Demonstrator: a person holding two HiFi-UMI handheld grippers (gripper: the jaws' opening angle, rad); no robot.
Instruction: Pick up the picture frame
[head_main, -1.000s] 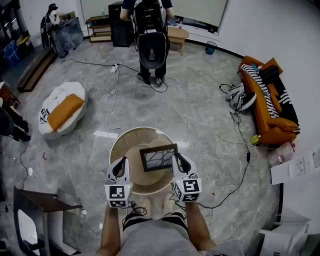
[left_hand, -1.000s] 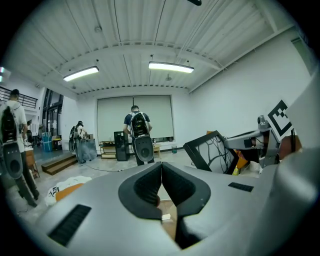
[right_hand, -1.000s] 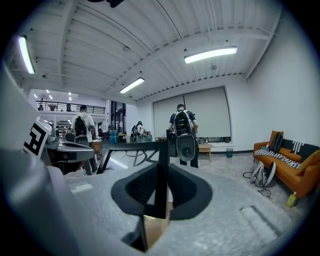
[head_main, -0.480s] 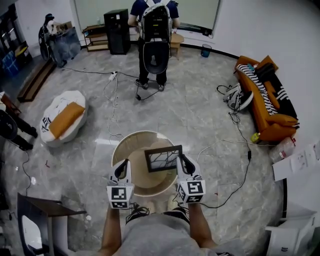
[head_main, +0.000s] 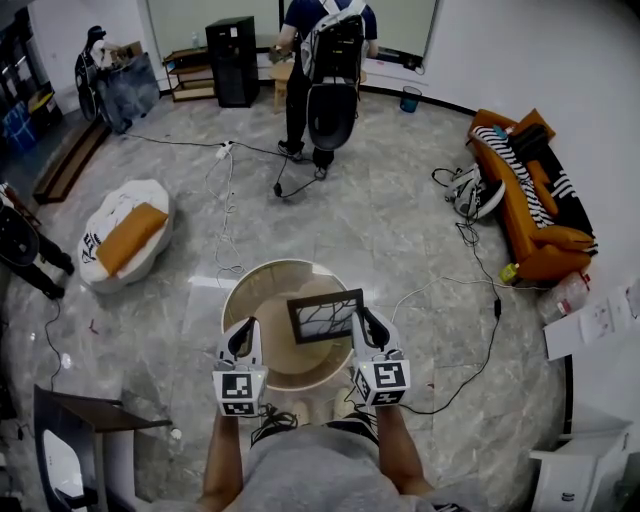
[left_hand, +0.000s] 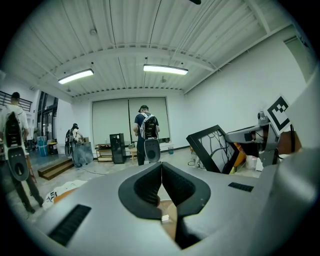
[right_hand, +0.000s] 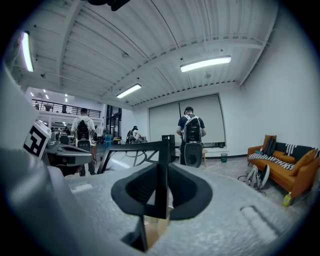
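Observation:
The picture frame (head_main: 325, 317) is black with a branch drawing under its glass. It hangs tilted above the round wooden table (head_main: 262, 296). My right gripper (head_main: 362, 323) is shut on the frame's right edge. In the right gripper view the thin black edge of the frame (right_hand: 159, 150) stands upright between the closed pads of the right gripper (right_hand: 161, 174). My left gripper (head_main: 240, 337) hovers over the table's left side, apart from the frame. In the left gripper view the left gripper (left_hand: 161, 173) has its jaws together with nothing in them, and the frame (left_hand: 214, 148) shows at the right.
A person with a backpack (head_main: 331, 68) stands at the far end of the room. Cables (head_main: 228, 186) trail over the marble floor. An orange sofa (head_main: 532, 208) is at the right, a white beanbag with an orange cushion (head_main: 125, 233) at the left, a dark chair (head_main: 70, 442) near left.
The right gripper has risen a little with the frame in it. The left gripper has hardly moved. The person at the back has walked to the right.

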